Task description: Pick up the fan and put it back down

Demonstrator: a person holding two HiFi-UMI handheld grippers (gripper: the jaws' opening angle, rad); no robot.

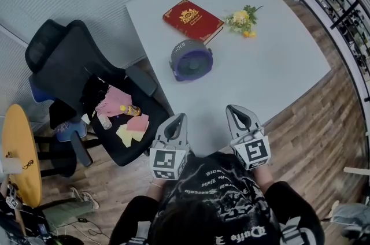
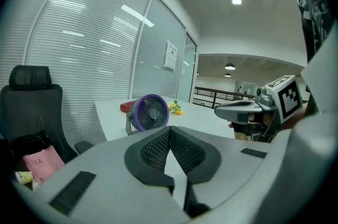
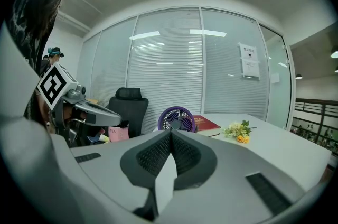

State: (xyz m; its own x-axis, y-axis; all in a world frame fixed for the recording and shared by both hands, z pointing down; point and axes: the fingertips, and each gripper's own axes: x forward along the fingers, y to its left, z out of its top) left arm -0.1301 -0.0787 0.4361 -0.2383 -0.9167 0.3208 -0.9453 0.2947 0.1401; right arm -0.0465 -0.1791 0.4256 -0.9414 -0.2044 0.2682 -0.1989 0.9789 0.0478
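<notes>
A small purple fan with a grey base stands upright near the middle of the white table, facing me. It also shows in the left gripper view as a purple fan and in the right gripper view as a purple fan. My left gripper hovers at the table's near edge, shut with nothing in it, well short of the fan. My right gripper is beside it, also shut and empty. In each gripper view the pads meet at the tips.
A red book and a small bunch of yellow flowers lie behind the fan. A black office chair with pink papers and a bottle on its seat stands left of the table. A yellow round board stands at far left.
</notes>
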